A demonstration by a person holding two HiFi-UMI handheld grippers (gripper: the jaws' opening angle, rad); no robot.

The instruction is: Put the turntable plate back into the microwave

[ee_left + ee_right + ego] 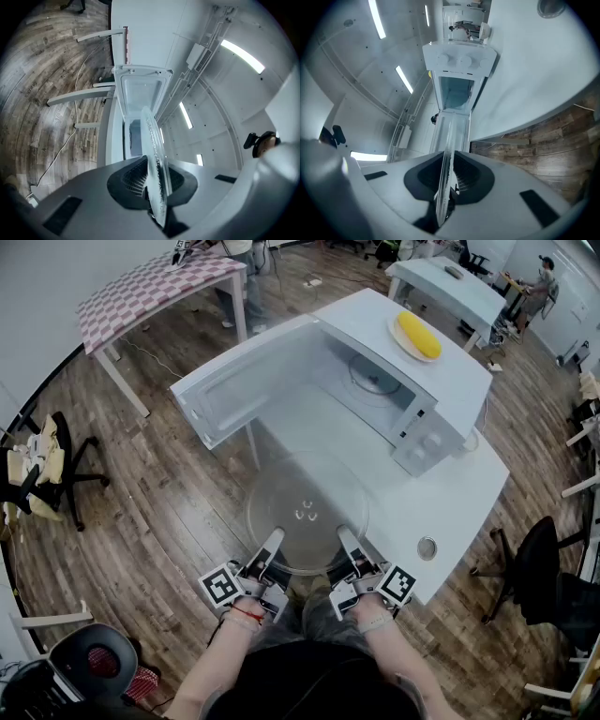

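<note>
Both pairs of jaws are closed on the near rim of the glass turntable plate [307,507]. The left gripper [271,549] and right gripper [346,545] sit side by side, holding it level over the desk [459,498], likely for sliding into the open microwave [441,432].

Left gripper [274,540] and right gripper [346,536]: silver-grey tapered fingers on black mounts. Each carries a cube of black-and-white square markers, left cube [221,585], right cube [397,584]. The gripper views show pale grey moulded shells, dark ribbed pads [132,180] and black rectangular slots [63,215]. The person wears a red wrist band [246,612], a pale wrist band [375,622] and a dark top [309,695].
</note>
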